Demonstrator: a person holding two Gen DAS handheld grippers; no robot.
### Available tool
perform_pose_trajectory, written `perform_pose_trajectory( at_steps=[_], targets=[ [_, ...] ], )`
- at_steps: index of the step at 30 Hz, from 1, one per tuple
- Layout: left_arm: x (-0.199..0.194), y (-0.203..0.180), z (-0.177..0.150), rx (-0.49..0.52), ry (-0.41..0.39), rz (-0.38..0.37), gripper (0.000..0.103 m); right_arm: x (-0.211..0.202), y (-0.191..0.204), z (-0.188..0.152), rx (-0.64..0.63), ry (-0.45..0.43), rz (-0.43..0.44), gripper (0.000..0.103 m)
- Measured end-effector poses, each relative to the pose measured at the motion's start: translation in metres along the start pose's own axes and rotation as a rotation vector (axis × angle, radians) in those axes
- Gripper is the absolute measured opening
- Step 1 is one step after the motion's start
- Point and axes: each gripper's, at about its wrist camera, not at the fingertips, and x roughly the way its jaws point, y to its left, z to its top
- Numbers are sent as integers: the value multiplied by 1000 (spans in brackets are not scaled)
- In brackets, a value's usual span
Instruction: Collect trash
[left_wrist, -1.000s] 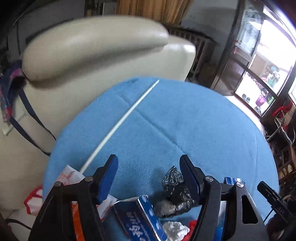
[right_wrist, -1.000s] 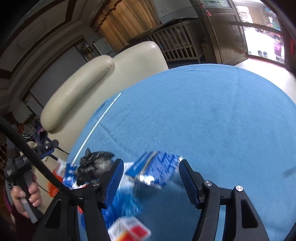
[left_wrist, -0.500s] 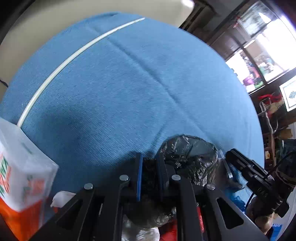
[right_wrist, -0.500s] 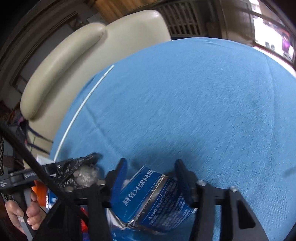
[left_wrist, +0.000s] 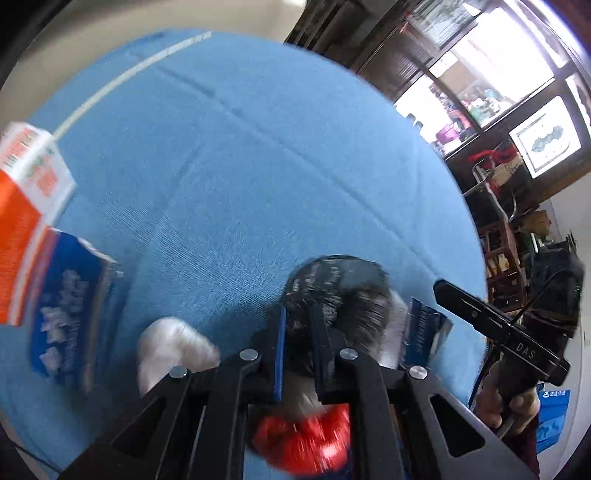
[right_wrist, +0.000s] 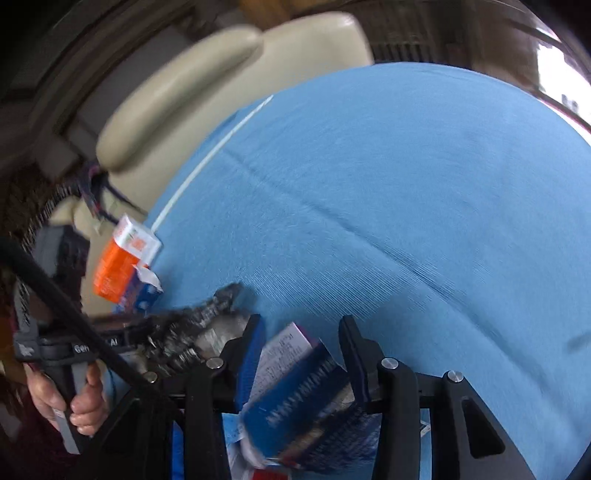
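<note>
My left gripper (left_wrist: 297, 325) is shut on a black plastic trash bag (left_wrist: 336, 291) and holds it over the blue tablecloth (left_wrist: 240, 177); the bag also shows in the right wrist view (right_wrist: 199, 325). My right gripper (right_wrist: 301, 336) is closed around a blue foil snack packet (right_wrist: 303, 391), which sits tilted between the fingers. A white crumpled paper (left_wrist: 173, 347) and a red wrapper (left_wrist: 306, 439) lie under the left gripper. An orange and white carton (right_wrist: 122, 258) and a blue packet (left_wrist: 70, 310) lie at the table's left edge.
A cream leather armchair (right_wrist: 207, 74) stands behind the table's left side. A white stripe (right_wrist: 210, 158) runs along the cloth near that edge. Dark wooden cabinets and windows (left_wrist: 480, 92) are on the right. The hand holding the right gripper (left_wrist: 509, 402) is at the left view's lower right.
My left gripper has closed on the black bag and swung right with it. My right gripper has closed in on the blue snack packet and tilted it up.
</note>
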Motion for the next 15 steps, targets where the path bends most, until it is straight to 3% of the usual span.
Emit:
perform_pose_trajectory(
  at_steps=[1, 2, 3, 5, 7, 13, 15],
  targets=[
    [-20, -1, -6, 14, -38, 10, 32, -14, -5, -7, 21, -20, 9, 53],
    [-37, -1, -10, 20, -73, 31, 53, -29, -10, -13, 41, -44, 16, 59],
    [-53, 2, -14, 19, -113, 64, 67, -46, -13, -21, 55, -73, 25, 61],
    [-86, 16, -21, 1, -192, 122, 68, -72, -13, -36, 59, -110, 47, 65],
    [-104, 34, -29, -38, -211, 162, 68, -86, -7, -48, 72, -128, 76, 68],
    [-93, 65, -36, -154, -158, 223, 68, -90, 2, -95, 125, -72, 155, 69],
    [-89, 72, -39, -182, -148, 199, 68, -86, 7, -108, 113, -42, 145, 69]
  ],
)
